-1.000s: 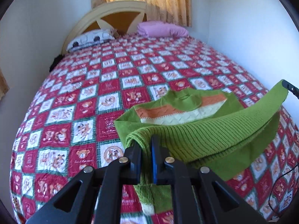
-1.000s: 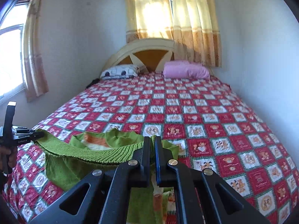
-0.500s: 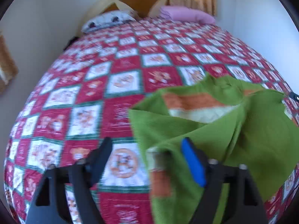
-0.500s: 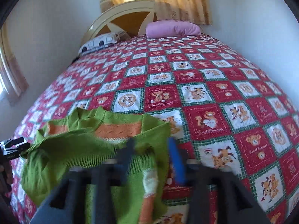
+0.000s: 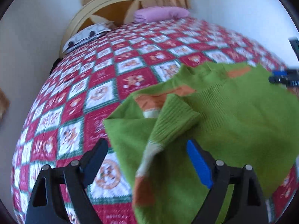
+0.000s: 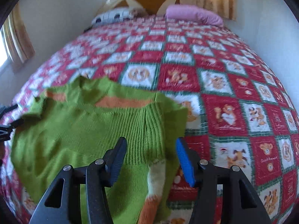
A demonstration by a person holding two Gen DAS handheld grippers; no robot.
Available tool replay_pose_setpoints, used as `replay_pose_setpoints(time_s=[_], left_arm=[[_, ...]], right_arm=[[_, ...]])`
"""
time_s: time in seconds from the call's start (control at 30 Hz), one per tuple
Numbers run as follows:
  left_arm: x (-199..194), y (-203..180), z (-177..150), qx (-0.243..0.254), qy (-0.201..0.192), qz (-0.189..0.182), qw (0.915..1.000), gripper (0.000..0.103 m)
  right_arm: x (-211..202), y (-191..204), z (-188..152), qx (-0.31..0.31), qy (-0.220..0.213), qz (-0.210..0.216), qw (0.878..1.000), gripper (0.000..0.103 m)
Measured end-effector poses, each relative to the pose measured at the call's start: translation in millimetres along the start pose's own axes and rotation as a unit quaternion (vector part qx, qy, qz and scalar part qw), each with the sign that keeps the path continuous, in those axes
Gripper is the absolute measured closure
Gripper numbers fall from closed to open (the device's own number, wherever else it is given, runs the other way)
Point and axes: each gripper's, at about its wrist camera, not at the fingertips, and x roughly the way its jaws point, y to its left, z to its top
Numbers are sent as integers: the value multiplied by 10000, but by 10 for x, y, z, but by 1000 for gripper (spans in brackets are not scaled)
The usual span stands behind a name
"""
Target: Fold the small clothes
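Green sweater (image 6: 71,130) folded on quilt (image 6: 233,97), long axis crosswise (ribbed hem toward headboard), both claws (image 5: 147,160) (image 6: 149,156) spread, empty

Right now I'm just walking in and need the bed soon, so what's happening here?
A person with a handheld gripper in each hand is folding a small green sweater on the quilted bedspread. The ribbed hem lies doubled over the body. The left gripper and right gripper hover over the near edge with jaws wide apart, gripping nothing. The fold looks rough, so more tidying probably follows. Two pillows sit by the headboard.
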Motion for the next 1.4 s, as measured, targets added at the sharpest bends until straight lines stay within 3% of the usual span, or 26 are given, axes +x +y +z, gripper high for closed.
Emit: replay_pose_setpoints(time_s=[0.03,0.1,0.13,0.17,0.23,0.37,0.5,0.6,0.7,0.77,0.9,0.93,1.0,1.03,1.07,1.13,1.17,1.3,1.4], left_arm=[[52,-65,12,147,17,91,9998,14],[143,-162,33,416,81,171,9990,31],[177,-175,44,488,160,160,9986,77],[202,-132,75,398,264,103,9988,90],[105,45,124,-41,87,-71,9999,95],[-77,338,213,-608,-320,-261,9973,95],[-14,418,293,-801,-407,-147,9958,95],[303,386,316,-760,-80,-126,9970,95],[646,331,252,-773,360,11,9964,90],[684,297,219,-811,243,318,9959,80],[621,271,199,-724,182,382,9965,82],[609,301,189,-773,212,403,9960,78],[594,382,189,-950,232,561,9936,58],[571,428,182,-1070,221,687,9916,43],[541,487,162,-1208,211,776,9894,38],[461,588,86,-1419,195,842,9861,38],[434,628,51,-1488,194,877,9848,38],[368,754,-69,-1710,278,1154,9781,38],[288,769,-81,-1948,160,1060,9750,38]], right_arm=[[95,33,2,-108,127,-117,9998,48],[145,61,-12,-211,134,-263,9993,68],[142,74,-11,-226,110,-179,9995,88],[107,83,-8,-242,38,-214,9995,98],[-30,122,16,-379,-221,-408,9982,98],[-306,123,133,-321,-725,-323,9963,98],[-396,123,290,-297,-1057,-497,9927,98],[-208,72,379,-129,-912,-543,9943,98],[173,11,346,-31,-402,-655,9970,98],[414,-31,286,25,-53,-726,9973,98],[382,-78,246,54,-283,-730,9969,97],[370,-65,253,1,-280,-752,9968,97],[378,-41,272,-95,-209,-820,9964,97],[375,-38,284,-104,-173,-849,9962,92],[347,-27,294,-106,-180,-897,9958,76],[244,10,298,-119,-311,-1227,9919,53],[164,28,296,-106,-426,-1294,9906,50],[-130,183,215,-115,-640,-890,9939,50],[-226,449,148,-355,-613,-501,9962,50]])
